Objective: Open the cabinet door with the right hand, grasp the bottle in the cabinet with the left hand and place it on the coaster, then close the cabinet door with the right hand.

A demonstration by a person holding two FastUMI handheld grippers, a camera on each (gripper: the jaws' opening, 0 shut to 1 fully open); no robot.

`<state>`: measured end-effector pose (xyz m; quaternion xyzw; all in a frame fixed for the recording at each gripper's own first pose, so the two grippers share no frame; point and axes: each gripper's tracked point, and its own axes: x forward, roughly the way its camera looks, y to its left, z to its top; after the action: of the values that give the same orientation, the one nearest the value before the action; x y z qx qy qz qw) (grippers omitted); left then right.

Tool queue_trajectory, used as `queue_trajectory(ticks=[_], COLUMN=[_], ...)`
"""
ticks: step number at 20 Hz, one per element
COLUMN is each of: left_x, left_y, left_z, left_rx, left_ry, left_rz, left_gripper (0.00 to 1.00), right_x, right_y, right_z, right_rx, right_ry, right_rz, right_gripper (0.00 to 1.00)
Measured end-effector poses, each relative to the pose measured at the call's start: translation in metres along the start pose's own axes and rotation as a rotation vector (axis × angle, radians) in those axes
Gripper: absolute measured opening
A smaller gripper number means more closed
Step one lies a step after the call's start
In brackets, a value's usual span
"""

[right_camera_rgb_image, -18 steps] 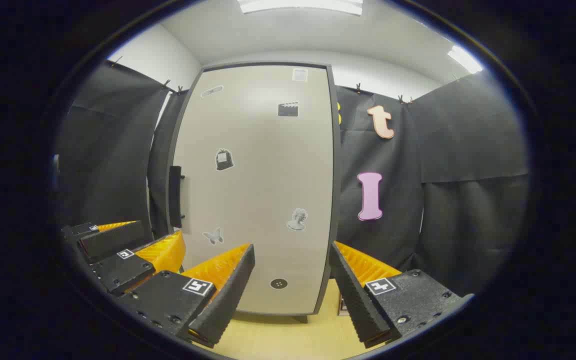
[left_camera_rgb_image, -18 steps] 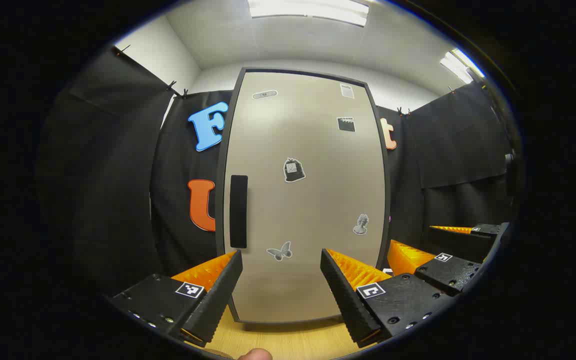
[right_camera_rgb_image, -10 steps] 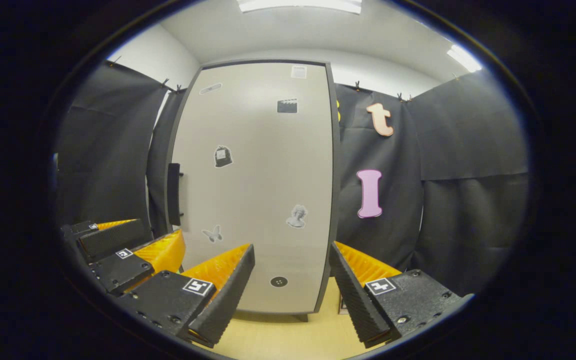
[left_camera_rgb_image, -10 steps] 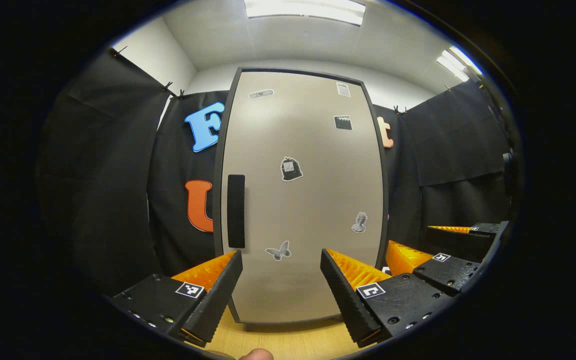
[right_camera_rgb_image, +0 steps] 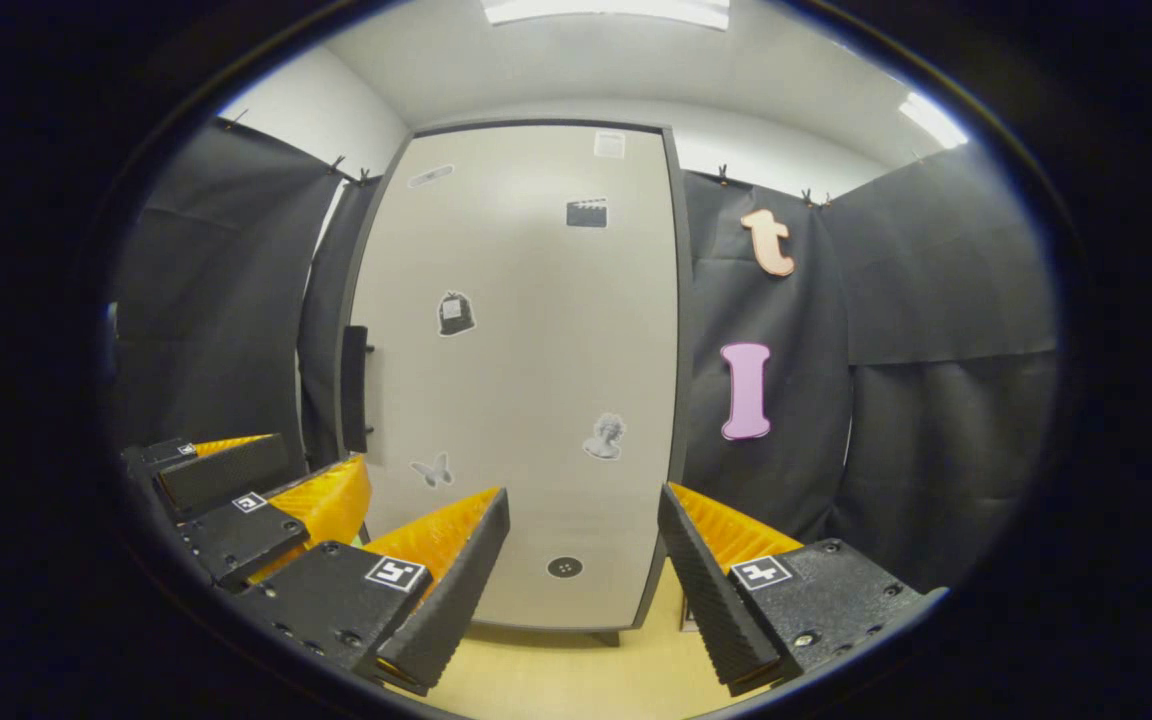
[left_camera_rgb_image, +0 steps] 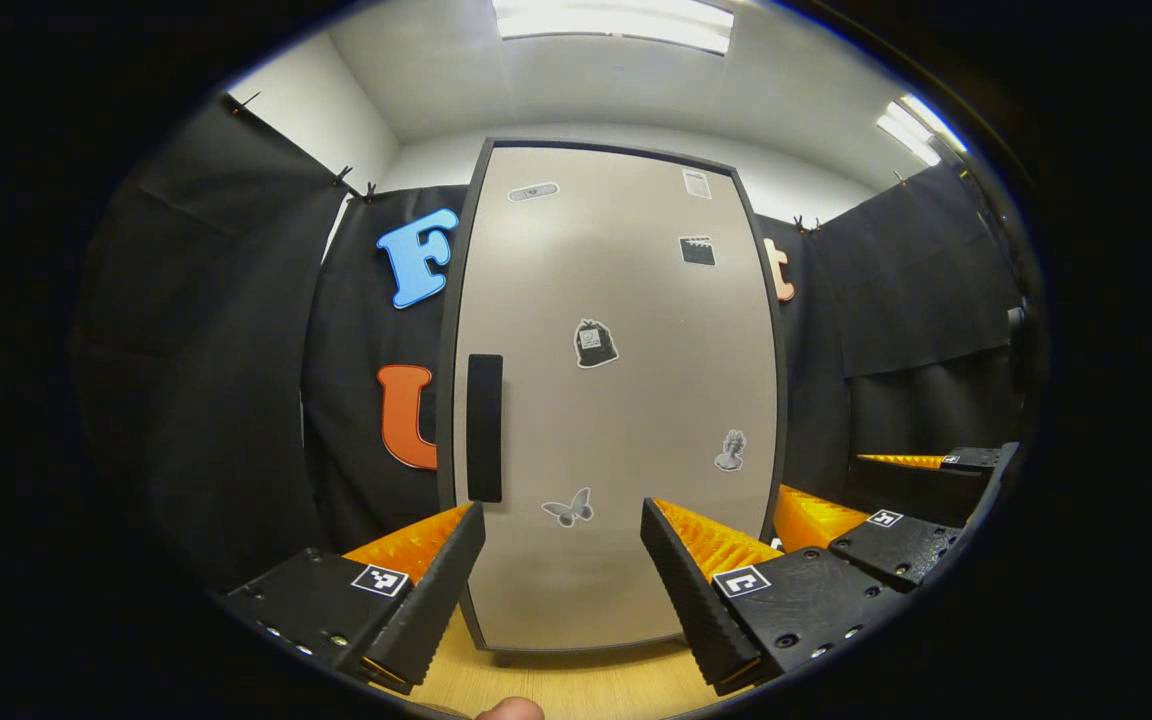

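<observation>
While our left gripper [left_camera_rgb_image: 563,520] and right gripper [right_camera_rgb_image: 584,505] both hang wide open with nothing in them, we're facing the cabinet door [left_camera_rgb_image: 616,400], shut, its dark handle [left_camera_rgb_image: 484,427] on the left edge, standing on the wooden table [right_camera_rgb_image: 576,685].

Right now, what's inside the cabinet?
Cannot tell: the cabinet door is shut, covering the inside, so no bottle is visible. Its handle is untouched; both grippers hang open in front.
</observation>
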<state>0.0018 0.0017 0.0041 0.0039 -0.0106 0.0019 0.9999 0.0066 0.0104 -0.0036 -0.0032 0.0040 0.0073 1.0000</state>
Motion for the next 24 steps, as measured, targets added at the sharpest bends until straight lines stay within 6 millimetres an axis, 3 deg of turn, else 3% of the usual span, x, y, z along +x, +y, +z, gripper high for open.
queue_trajectory(ticks=[10,17,24], left_x=[-0.004,-0.007,-0.015], left_y=[-0.003,0.0,0.015], left_z=[0.0,0.002,0.005], left_rx=[0.0,0.009,0.03], left_ry=[0.006,0.008,0.035], left_rz=[0.0,0.023,0.123], left_gripper=[0.95,0.94,0.94], right_x=[0.003,0.022,0.052], right_y=[0.005,0.0,0.053], right_z=[0.013,0.033,0.036], right_rx=[-0.012,-0.021,-0.015], right_ry=[-0.046,-0.136,-0.117], right_rz=[0.005,-0.012,0.141], right_gripper=[0.96,0.96,0.97])
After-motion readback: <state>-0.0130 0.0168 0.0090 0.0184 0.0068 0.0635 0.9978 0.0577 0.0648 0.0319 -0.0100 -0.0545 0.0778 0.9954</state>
